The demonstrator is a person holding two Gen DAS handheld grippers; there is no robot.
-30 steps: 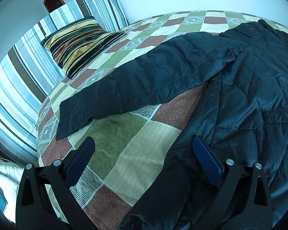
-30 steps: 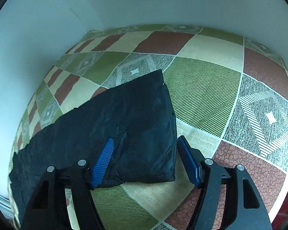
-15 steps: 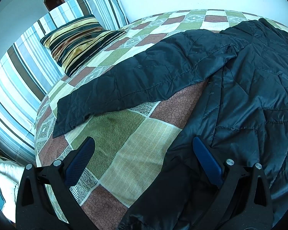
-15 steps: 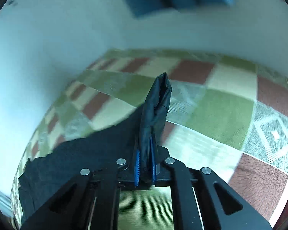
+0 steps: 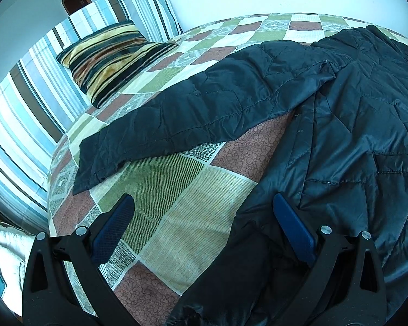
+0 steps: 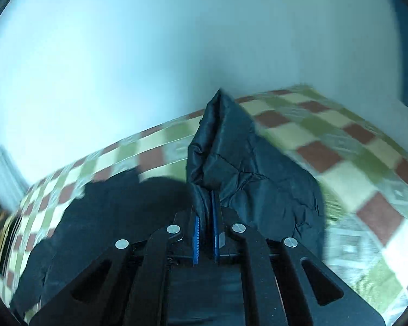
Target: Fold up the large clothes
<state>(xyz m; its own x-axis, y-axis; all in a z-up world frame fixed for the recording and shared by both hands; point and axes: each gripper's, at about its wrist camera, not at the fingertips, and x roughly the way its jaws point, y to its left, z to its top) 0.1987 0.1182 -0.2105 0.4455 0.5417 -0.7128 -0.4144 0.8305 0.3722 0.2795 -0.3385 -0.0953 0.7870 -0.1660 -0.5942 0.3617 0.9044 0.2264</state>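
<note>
Centrally, a dark quilted jacket (image 5: 353, 125) lies spread over the patchwork bedspread (image 5: 198, 206), which serves as the landmark for all positions. One sleeve (image 5: 193, 119) extends flat across the bedspread away from the jacket body, its cuff end reaching toward the striped cushion (image 5: 108, 57) that leans against the striped headboard cover (image 5: 27, 103) at the far edge of the bedspread. Left gripper (image 5: 201, 217): fingers spread wide apart with nothing between them, one blue pad (image 5: 114, 225) over bare bedspread, the other blue pad (image 5: 293, 225) over the jacket's near edge; whether either pad touches the fabric cannot be told. Right gripper (image 6: 205, 233): fingers drawn together, pinching a fold of the jacket (image 6: 231, 157) between the blue pads (image 6: 215, 222); the pinched fabric rises in a peak above the bedspread (image 6: 348, 163), with more dark cloth trailing down onto it. Pale wall (image 6: 149, 54) fills the space above the bedspread in the right wrist view, which is motion-blurred.
</note>
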